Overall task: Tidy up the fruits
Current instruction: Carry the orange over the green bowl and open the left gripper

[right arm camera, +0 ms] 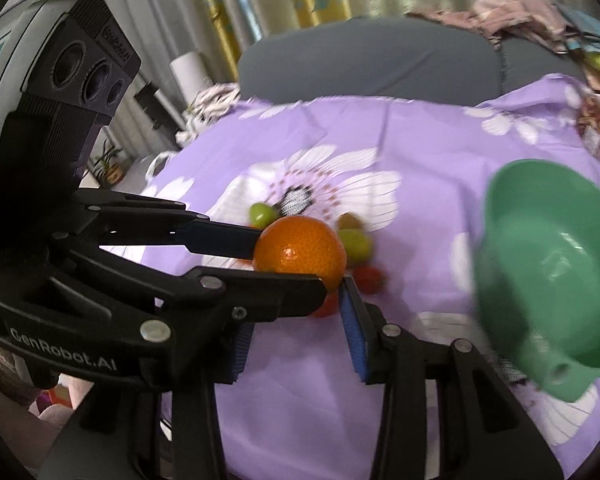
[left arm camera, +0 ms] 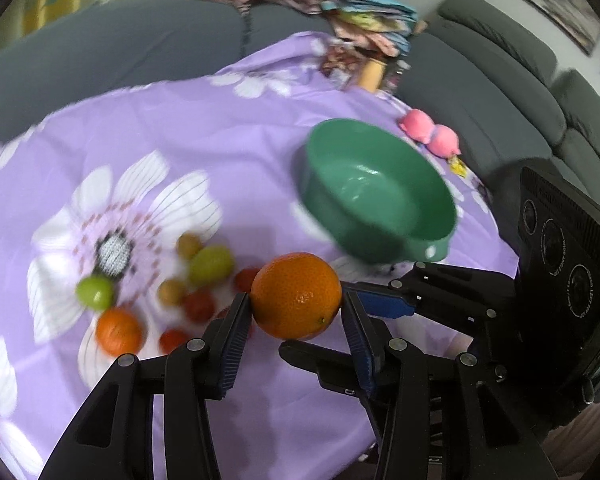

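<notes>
An orange hangs above the purple flowered cloth, and both grippers hold it. My left gripper is shut on its sides. My right gripper comes in crosswise from the right and pinches the lower part at its tips; the left gripper hides one of those tips. On the cloth below lie a second orange, green fruits, small tan fruits and red tomatoes. The empty green bowl sits to the right.
A pink plush toy lies past the bowl near the table's far right edge. A grey sofa wraps around the back and right. A heap of clothes and papers lies on it.
</notes>
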`<action>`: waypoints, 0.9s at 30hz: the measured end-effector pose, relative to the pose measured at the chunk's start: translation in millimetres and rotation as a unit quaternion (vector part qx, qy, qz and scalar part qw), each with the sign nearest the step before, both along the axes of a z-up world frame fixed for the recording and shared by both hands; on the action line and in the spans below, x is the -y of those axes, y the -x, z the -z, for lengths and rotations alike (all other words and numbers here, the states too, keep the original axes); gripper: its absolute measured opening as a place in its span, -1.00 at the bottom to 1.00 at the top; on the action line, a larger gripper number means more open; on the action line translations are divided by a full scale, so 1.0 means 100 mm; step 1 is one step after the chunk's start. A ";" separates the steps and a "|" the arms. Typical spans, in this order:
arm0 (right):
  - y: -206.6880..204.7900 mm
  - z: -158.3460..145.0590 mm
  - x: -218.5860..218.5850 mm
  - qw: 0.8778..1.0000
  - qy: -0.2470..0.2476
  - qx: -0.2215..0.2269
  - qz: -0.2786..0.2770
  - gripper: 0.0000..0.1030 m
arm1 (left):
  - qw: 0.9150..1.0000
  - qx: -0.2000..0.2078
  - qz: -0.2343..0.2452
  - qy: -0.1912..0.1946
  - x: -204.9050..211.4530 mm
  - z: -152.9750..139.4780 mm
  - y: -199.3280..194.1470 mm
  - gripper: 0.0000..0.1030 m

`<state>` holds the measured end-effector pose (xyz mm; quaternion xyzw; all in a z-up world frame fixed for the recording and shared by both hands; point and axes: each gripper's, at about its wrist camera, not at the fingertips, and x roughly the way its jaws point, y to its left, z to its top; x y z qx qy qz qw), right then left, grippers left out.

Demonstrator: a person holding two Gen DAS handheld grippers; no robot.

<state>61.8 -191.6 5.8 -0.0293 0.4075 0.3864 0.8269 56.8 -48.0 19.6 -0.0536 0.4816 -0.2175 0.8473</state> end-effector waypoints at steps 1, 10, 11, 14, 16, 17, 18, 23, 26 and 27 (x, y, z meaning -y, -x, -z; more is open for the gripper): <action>-0.02 -0.03 0.07 1.000 -0.003 0.004 0.007 -0.20 | 1.000 0.004 0.009 -0.002 0.08 -0.04 -0.05 -0.09; -0.25 -0.19 0.67 0.996 -0.022 0.032 0.084 -0.20 | 0.997 0.016 0.076 -0.003 0.68 -0.17 -0.48 -0.09; -0.28 -0.20 0.73 0.995 -0.024 0.033 0.090 -0.20 | 0.997 0.017 0.080 -0.004 0.72 -0.18 -0.49 -0.09; -0.36 -0.19 0.89 0.993 -0.026 0.036 0.109 -0.20 | 0.995 0.016 0.101 -0.009 0.91 -0.17 -0.60 -0.09; -0.42 -0.17 0.99 0.992 -0.026 0.034 0.121 -0.20 | 0.994 0.008 0.108 -0.004 0.99 -0.14 -0.66 -0.09; -0.43 -0.15 1.03 0.991 -0.026 0.033 0.126 -0.20 | 0.994 0.005 0.111 -0.003 1.02 -0.13 -0.69 -0.09; -0.45 -0.14 1.08 0.991 -0.026 0.031 0.131 -0.20 | 0.993 0.000 0.115 -0.001 1.07 -0.11 -0.73 -0.09; -0.57 -0.03 1.25 0.988 -0.022 0.017 0.151 -0.17 | 0.992 -0.021 0.122 0.004 1.23 -0.01 -0.84 -0.09; -0.62 0.03 1.29 0.988 -0.015 0.008 0.156 -0.15 | 0.992 -0.033 0.121 0.004 1.29 0.07 -0.88 -0.09; -0.62 0.04 1.30 0.988 -0.014 0.007 0.157 -0.15 | 0.992 -0.034 0.119 0.004 1.29 0.07 -0.89 -0.09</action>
